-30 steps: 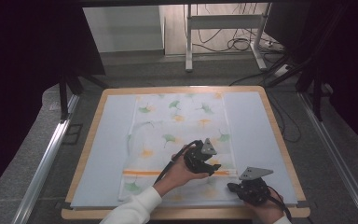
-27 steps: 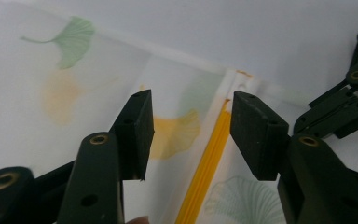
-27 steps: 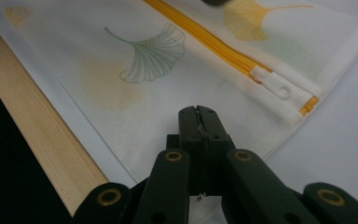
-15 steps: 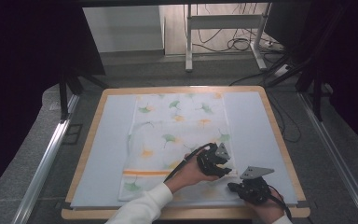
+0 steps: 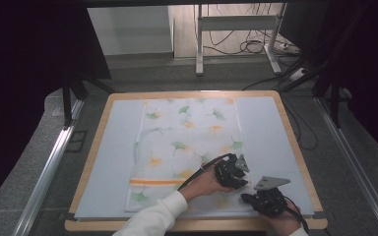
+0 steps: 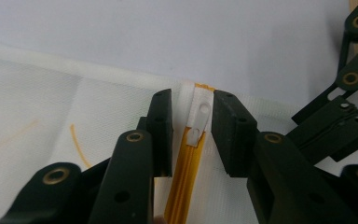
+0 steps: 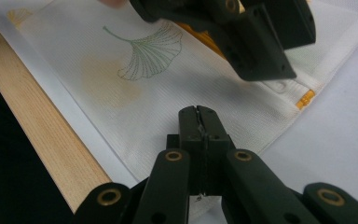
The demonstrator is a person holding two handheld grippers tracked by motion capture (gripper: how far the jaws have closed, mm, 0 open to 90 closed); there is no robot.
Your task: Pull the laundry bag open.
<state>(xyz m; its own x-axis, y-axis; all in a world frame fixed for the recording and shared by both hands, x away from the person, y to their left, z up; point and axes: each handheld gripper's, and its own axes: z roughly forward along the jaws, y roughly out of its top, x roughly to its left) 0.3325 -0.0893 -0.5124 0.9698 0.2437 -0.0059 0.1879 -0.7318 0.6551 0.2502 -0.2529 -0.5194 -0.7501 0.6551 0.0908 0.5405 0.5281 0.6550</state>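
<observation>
White plastic zipper pull (image 6: 199,122) at the end of an orange zipper (image 6: 185,175), on the near right part of a white mesh pouch printed with ginkgo leaves (image 5: 187,142), flat on the pale-topped desk (image 5: 113,147). Shifted rightward along the zipper since a second ago: left tongs (image 6: 193,128), jaws just closing, pull between them, pads not yet pressing. Just beside, right tongs (image 7: 198,122) clamped shut on the pouch's near edge. Zipper's near stretch hidden under the jaws.

— Hidden where? Near corner of the cloth bag (image 5: 187,147), under the left claw (image 5: 239,171).
— Orange zipper (image 6: 186,177): cut off at the bottom edge, behind dark claw links.
</observation>
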